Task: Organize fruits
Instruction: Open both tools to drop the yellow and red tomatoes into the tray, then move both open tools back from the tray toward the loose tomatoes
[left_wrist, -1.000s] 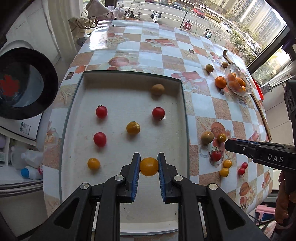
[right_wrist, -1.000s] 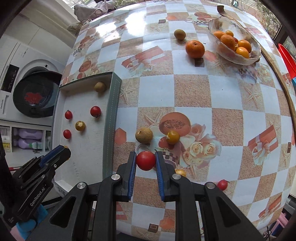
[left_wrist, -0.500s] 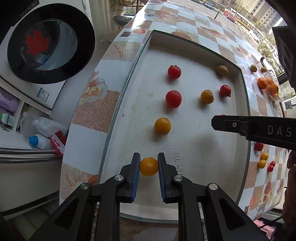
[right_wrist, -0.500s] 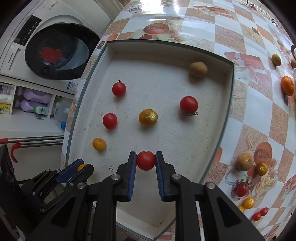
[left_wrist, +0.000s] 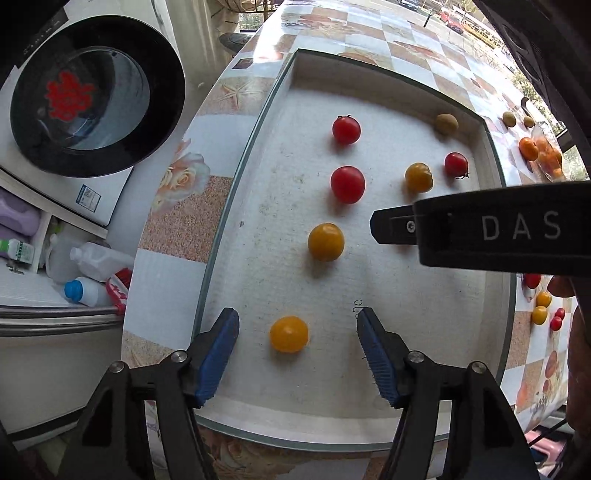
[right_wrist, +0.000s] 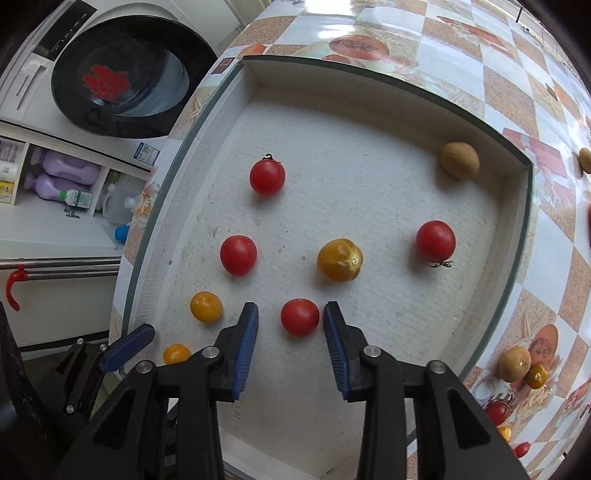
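Glossy-skinned tomatoes lie on the tray's rough, matt white liner — tablecloth shiny.

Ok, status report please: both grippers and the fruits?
Left gripper open, yellow tomato lying between its fingers. Right gripper open around red tomato. Both fruits on tray. Nothing blocking.

Inside the white tray, the widest bare floor lies right of the red tomato that sits between the spread jaws of the right gripper, out to the tray's right wall. Left of that tomato the way is crowded: two yellow tomatoes and the left gripper stand near the left wall. Beyond it, a ribbed yellow tomato and red ones block the middle. The far strip holds only a brown fruit in the far right corner.
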